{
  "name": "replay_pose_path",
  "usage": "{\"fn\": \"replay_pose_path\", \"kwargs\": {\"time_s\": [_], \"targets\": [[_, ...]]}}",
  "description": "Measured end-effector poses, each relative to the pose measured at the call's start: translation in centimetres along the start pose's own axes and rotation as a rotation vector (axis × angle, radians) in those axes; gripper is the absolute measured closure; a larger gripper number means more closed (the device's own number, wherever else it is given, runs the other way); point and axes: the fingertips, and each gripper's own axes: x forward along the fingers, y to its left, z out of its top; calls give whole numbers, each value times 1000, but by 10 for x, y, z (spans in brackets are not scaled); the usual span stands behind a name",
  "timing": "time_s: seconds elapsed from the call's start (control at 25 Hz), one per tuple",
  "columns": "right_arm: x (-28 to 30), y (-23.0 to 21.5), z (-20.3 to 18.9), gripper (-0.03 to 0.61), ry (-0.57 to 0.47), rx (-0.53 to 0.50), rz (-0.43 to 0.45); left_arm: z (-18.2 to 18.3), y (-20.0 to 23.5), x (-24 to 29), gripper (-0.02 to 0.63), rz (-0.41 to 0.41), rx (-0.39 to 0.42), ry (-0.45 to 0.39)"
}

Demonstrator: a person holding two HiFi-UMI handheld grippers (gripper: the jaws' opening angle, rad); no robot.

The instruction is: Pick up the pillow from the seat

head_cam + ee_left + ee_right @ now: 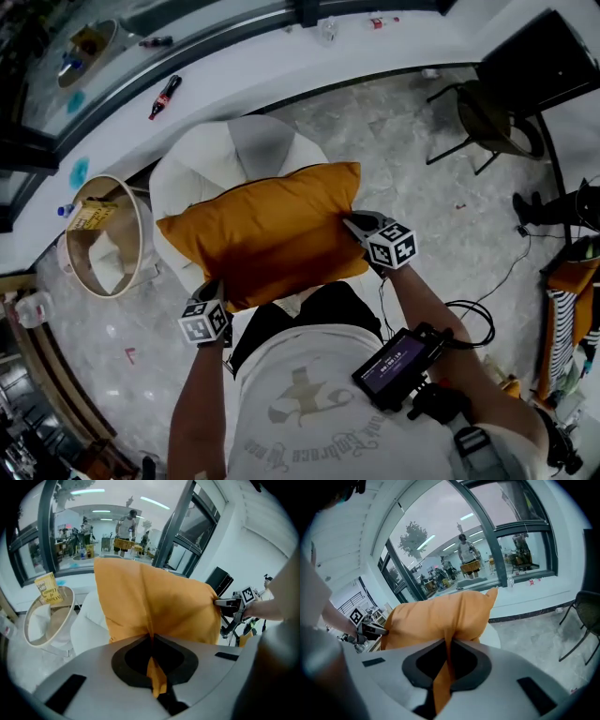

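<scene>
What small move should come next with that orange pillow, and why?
Probably raise the orange pillow straight up a little: the left hand-held gripper and right hand-held gripper both pinch its fabric, yet it hangs just over the white chair.

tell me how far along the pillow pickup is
Done: left gripper and right gripper are both shut on fabric at opposite edges of the orange pillow. In hand: the pillow hangs between them over the white seat. Left: little, perhaps just carrying it clear.

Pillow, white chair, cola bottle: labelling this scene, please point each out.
Pillow (267,230): head view, centre of cover.
White chair (202,159): head view, bare left cushion.
Cola bottle (165,97): head view, dark body.
</scene>
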Motion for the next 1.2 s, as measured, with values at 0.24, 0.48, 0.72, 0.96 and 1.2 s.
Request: {"fn": "replay_pose_path", "kwargs": {"time_s": [0.24,0.48,0.72,0.96,1.2], "targets": [[-18,19,14,542,-32,-12,-25,17,-1,-23,600,3,77,-80],[-18,56,32,541,-64,-49,-22,16,19,-58,600,29,29,-157],[-14,107,56,545,-100,-101,13,6,45,-102,600,42,-23,-224],[-14,145,73,546,-142,-159,36,2,59,-141,600,55,-28,-320],[-27,185,88,546,-207,-159,58,-3,70,-182,600,69,-39,-412]]}}
